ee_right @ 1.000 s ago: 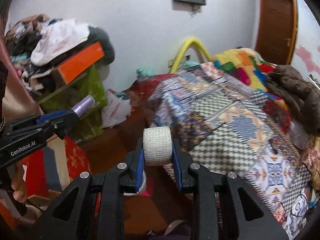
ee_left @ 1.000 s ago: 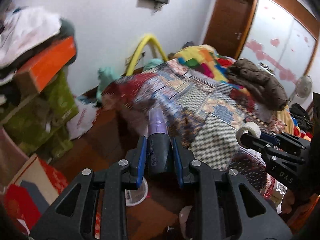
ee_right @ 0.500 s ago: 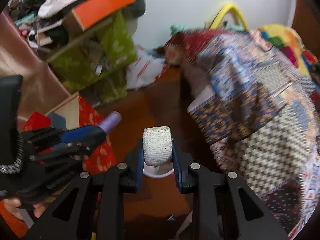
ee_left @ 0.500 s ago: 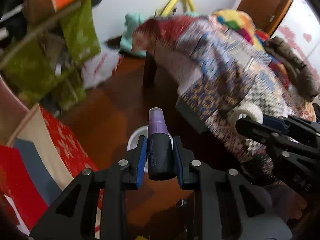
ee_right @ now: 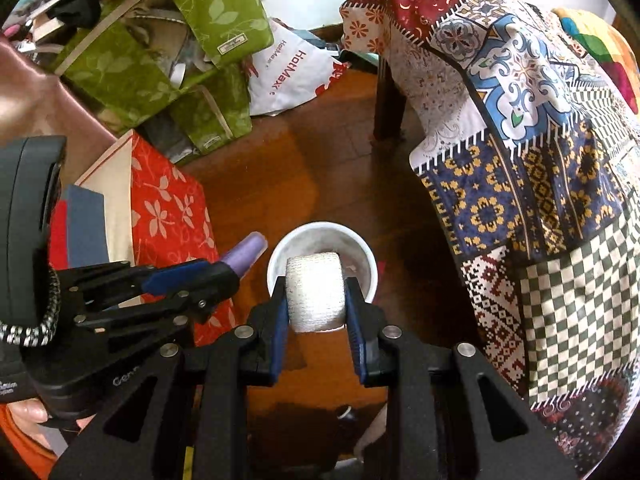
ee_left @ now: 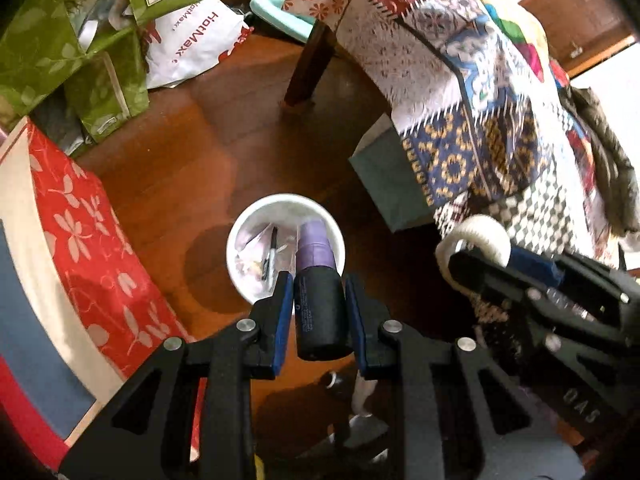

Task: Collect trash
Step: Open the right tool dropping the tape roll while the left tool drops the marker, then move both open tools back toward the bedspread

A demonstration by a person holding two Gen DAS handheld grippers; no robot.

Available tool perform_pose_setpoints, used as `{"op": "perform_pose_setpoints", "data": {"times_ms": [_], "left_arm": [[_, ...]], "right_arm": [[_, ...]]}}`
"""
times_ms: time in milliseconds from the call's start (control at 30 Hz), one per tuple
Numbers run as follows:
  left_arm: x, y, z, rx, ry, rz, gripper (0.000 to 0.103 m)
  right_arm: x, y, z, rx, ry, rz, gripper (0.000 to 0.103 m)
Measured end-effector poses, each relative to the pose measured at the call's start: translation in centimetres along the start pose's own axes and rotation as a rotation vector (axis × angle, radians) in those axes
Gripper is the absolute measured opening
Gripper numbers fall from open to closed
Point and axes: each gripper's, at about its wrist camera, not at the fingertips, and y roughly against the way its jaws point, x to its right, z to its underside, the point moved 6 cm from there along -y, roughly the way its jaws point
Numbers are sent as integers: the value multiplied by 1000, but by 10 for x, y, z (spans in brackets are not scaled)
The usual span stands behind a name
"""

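Observation:
My left gripper (ee_left: 319, 300) is shut on a black bottle with a purple cap (ee_left: 318, 280) and holds it over a small white bin (ee_left: 248, 236) on the wooden floor. A black marker (ee_left: 269, 252) and bits of plastic lie in the bin. My right gripper (ee_right: 316, 300) is shut on a white gauze roll (ee_right: 315, 290) and holds it above the same bin (ee_right: 360, 256). Each gripper shows in the other's view: the right one (ee_left: 472, 248) at the right, the left one (ee_right: 224, 272) at the left with the purple cap (ee_right: 246, 254).
A bed with a patchwork quilt (ee_right: 520, 160) and a dark bed leg (ee_left: 308, 68) stands on the right. A red floral box (ee_left: 80, 240), green bags (ee_right: 168, 60) and a white HotMax bag (ee_left: 192, 44) crowd the left. A grey-green bag (ee_left: 388, 184) sits under the bed edge.
Both grippers have tilted down from the bed and wall toward the floor and moved over the white bin. Each still holds its item.

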Motion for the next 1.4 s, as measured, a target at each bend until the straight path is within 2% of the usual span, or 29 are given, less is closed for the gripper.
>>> {"op": "perform_pose_setpoints", "data": {"times_ms": [167, 267, 367, 567, 700, 833, 967, 1133, 1400], "left_arm": [[0, 3, -13, 16, -17, -42, 26], [0, 4, -13, 9, -25, -44, 26], [-2, 11, -9, 20, -37, -76, 26], [-1, 36, 1, 61, -49, -100, 26], [5, 54, 9, 77, -60, -108, 26], [18, 82, 16, 128, -70, -99, 26], [39, 119, 20, 218, -100, -114, 26], [69, 148, 25, 294, -164, -156, 26], [159, 179, 31, 389, -274, -95, 26]], "right_arm": [[6, -1, -8, -13, -30, 0, 28], [8, -2, -7, -26, -28, 5, 34], [8, 3, -4, -17, -8, 15, 35], [6, 25, 5, 27, 16, 17, 35], [4, 49, 12, 79, 34, 28, 35], [6, 80, 21, 141, 36, 27, 35], [15, 118, 31, 239, 17, 41, 35], [43, 168, 44, 350, -38, 60, 35], [108, 240, 76, 480, -121, 159, 35]]}}
